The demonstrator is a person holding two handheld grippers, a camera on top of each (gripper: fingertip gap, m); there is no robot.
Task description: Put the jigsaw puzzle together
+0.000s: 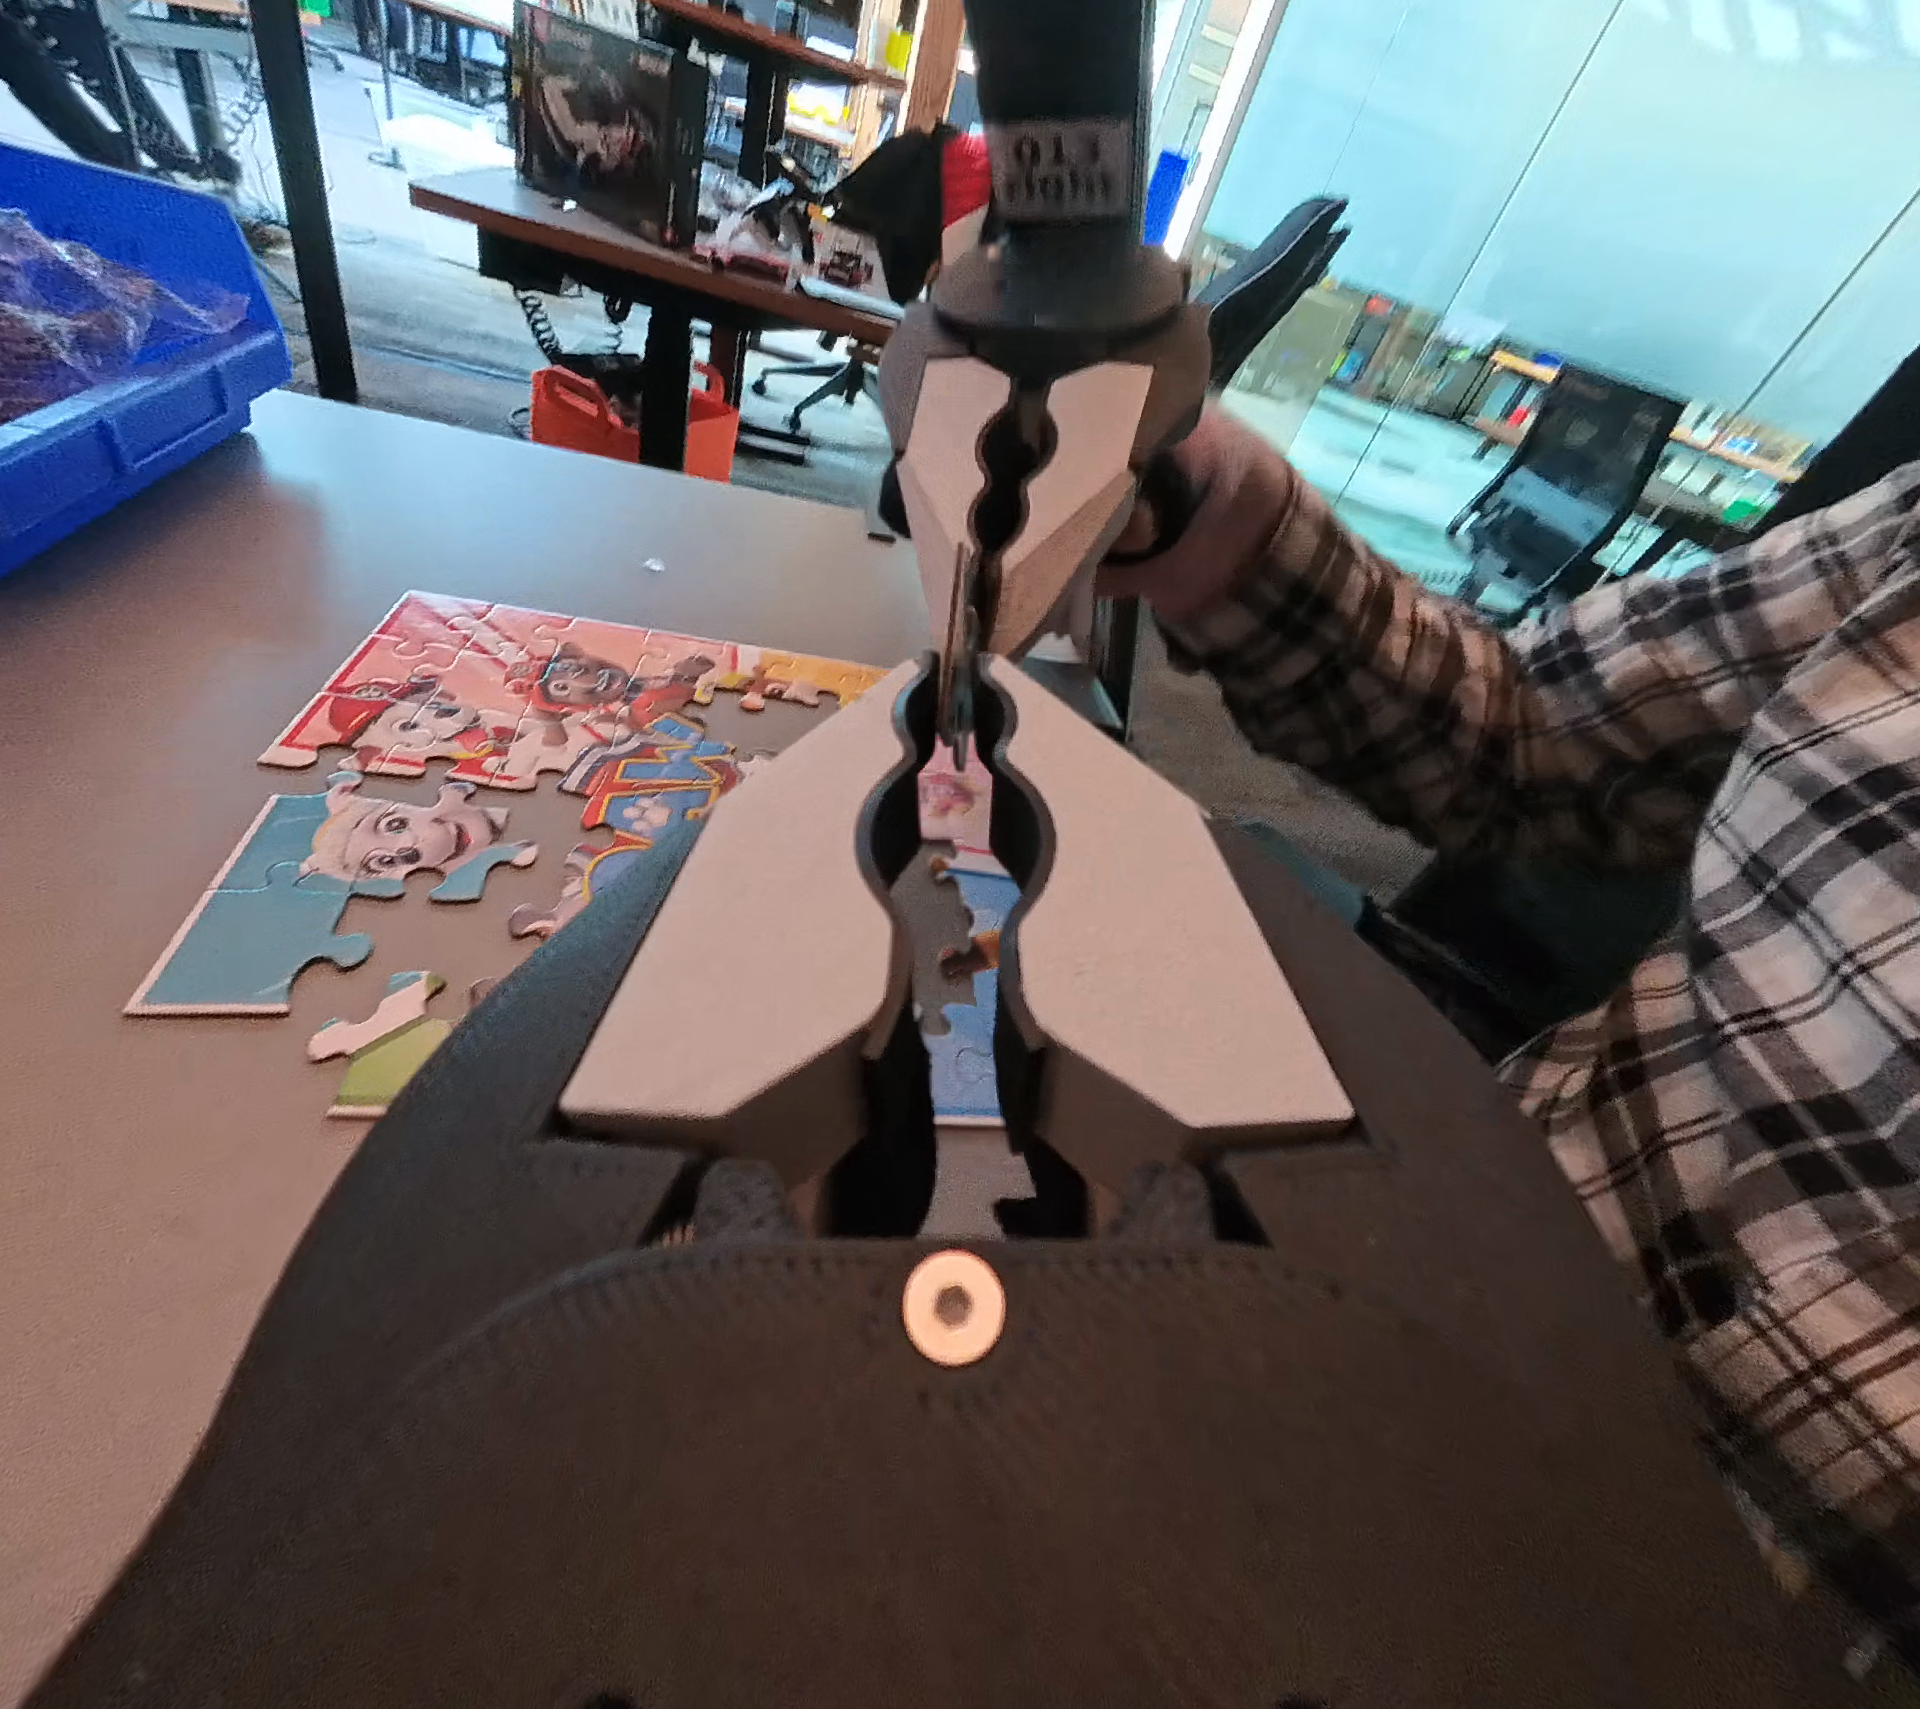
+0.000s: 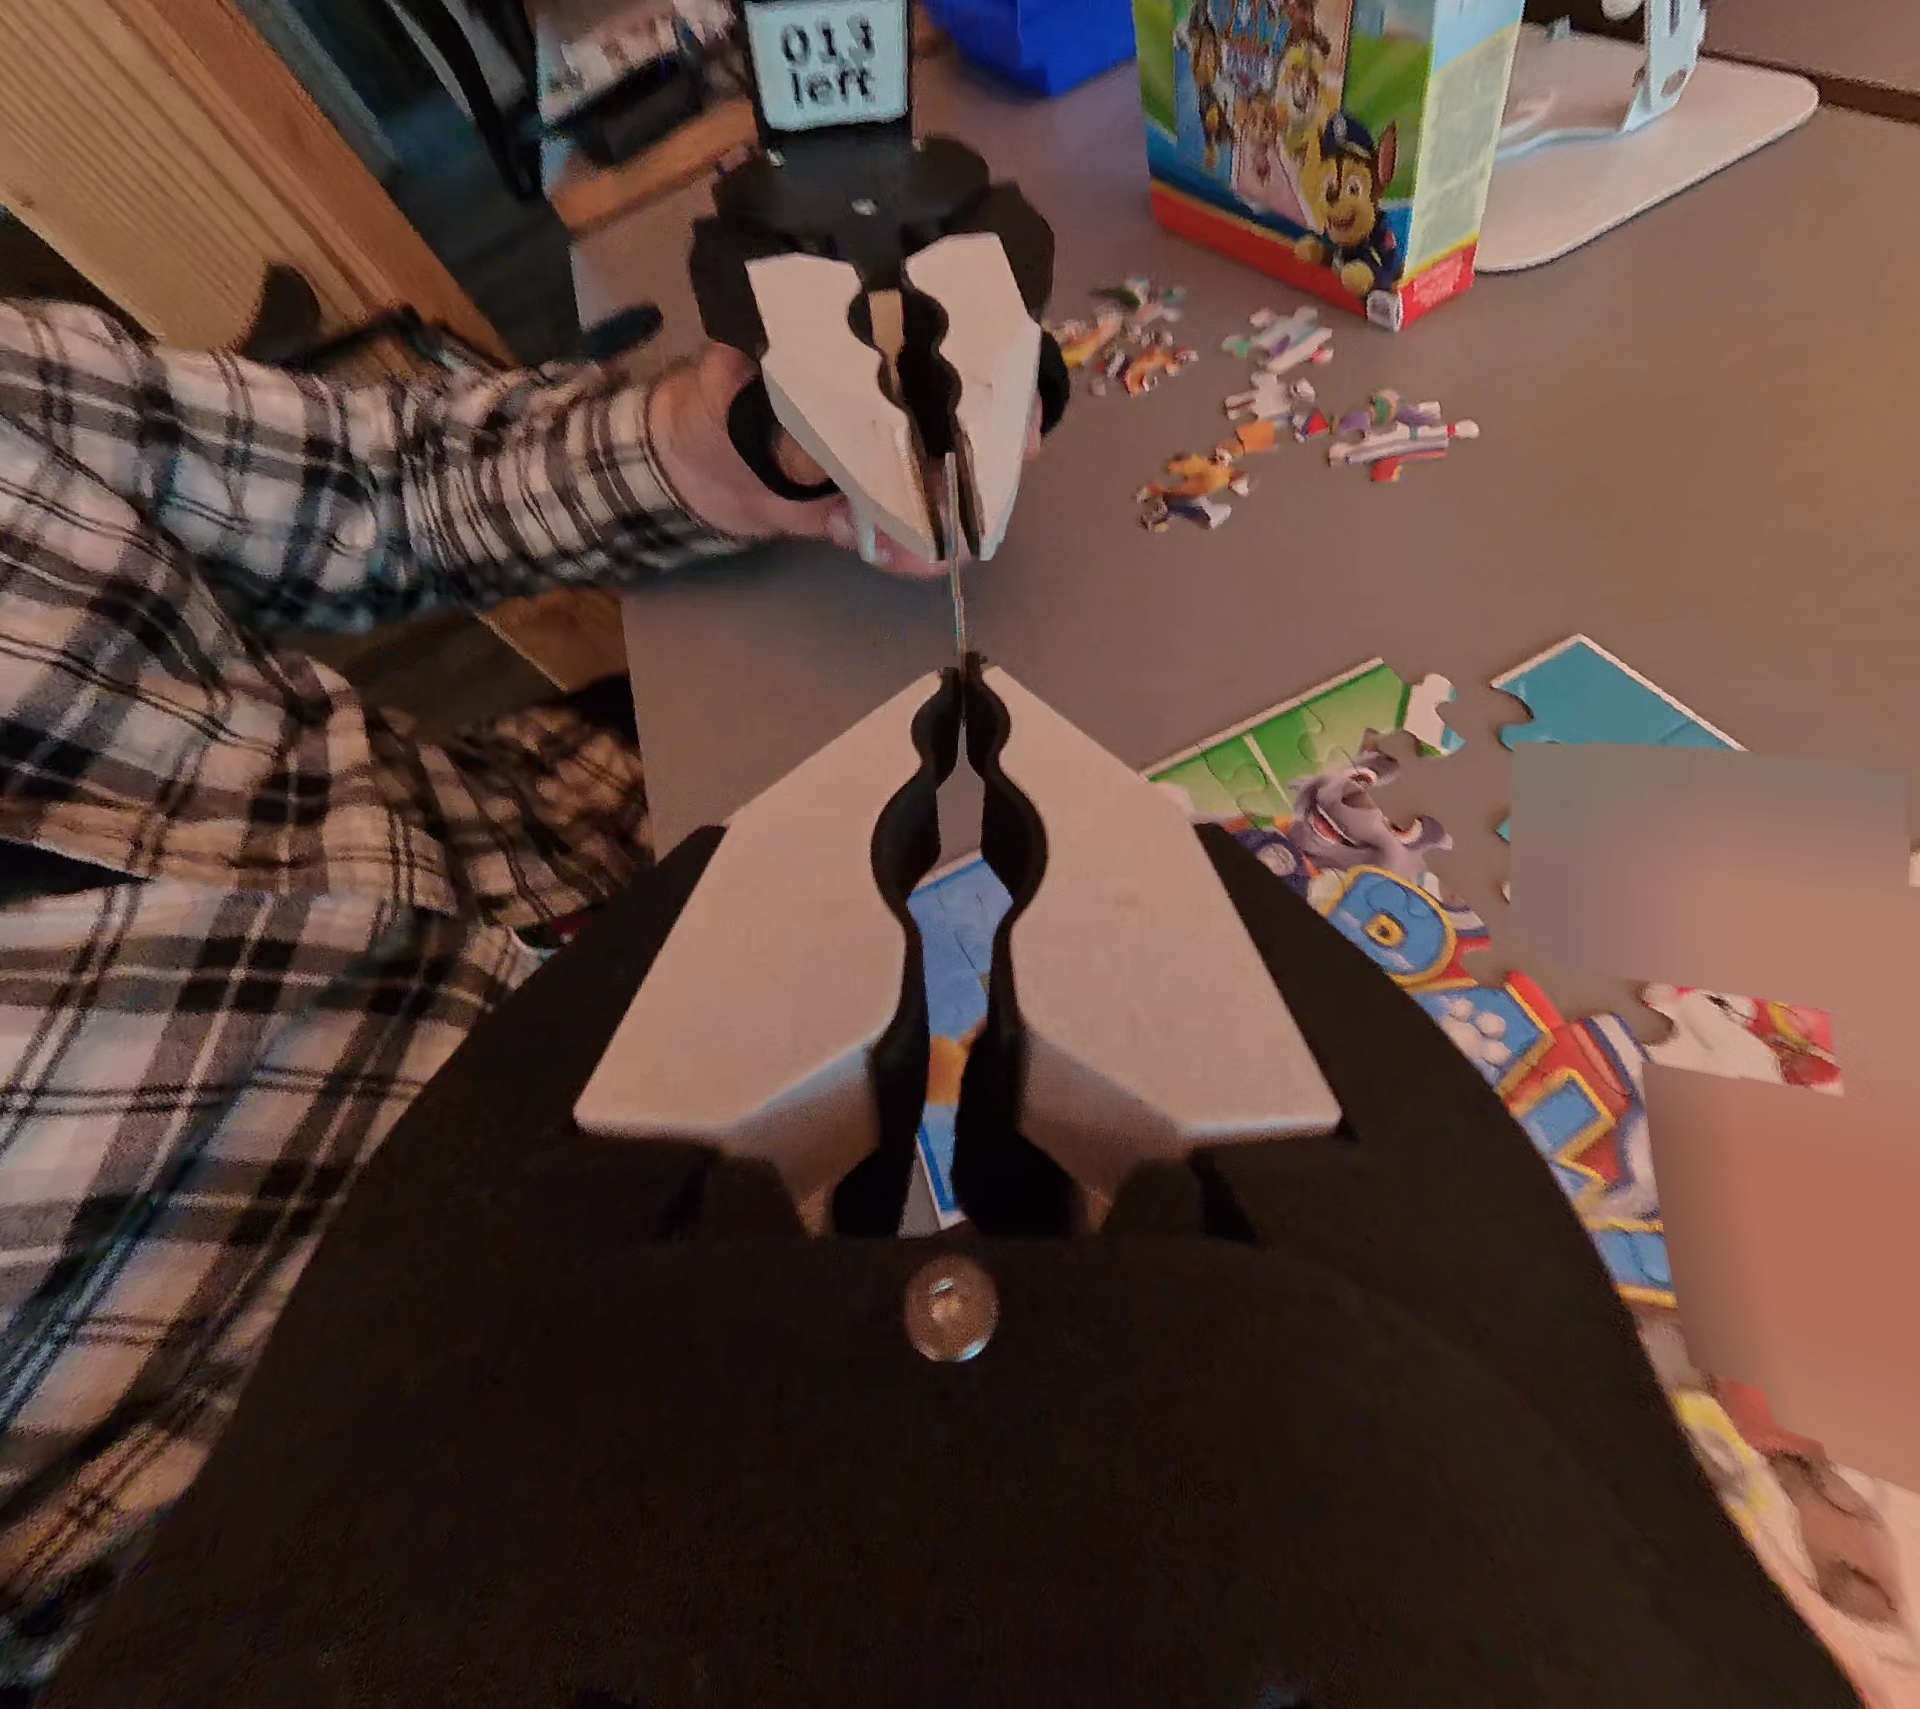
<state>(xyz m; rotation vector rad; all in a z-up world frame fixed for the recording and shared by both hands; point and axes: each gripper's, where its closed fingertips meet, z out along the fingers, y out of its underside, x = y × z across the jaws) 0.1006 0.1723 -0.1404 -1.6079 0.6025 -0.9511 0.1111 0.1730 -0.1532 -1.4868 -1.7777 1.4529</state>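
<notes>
Left wrist view: left gripper (image 1: 956, 693) is seen closed on a thin puzzle piece (image 1: 958, 672), held edge-on; right gripper (image 1: 977, 620) is pinched on the same piece from the far side.
Piece axis: set upright, between both tips, above the table (image 1: 520, 506).
Right wrist view: partly assembled puzzle (image 2: 1382, 911) is found below and right; loose pieces (image 2: 1278, 402) and box (image 2: 1299, 49) lie beyond, well apart.

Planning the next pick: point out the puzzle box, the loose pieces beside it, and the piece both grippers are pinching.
puzzle box (image 2: 1299, 49), right wrist view, on its picture front.
loose pieces (image 2: 1387, 433), right wrist view, on one purple-and-white piece.
held piece (image 2: 958, 610), right wrist view, on its thin edge between the grippers.
</notes>
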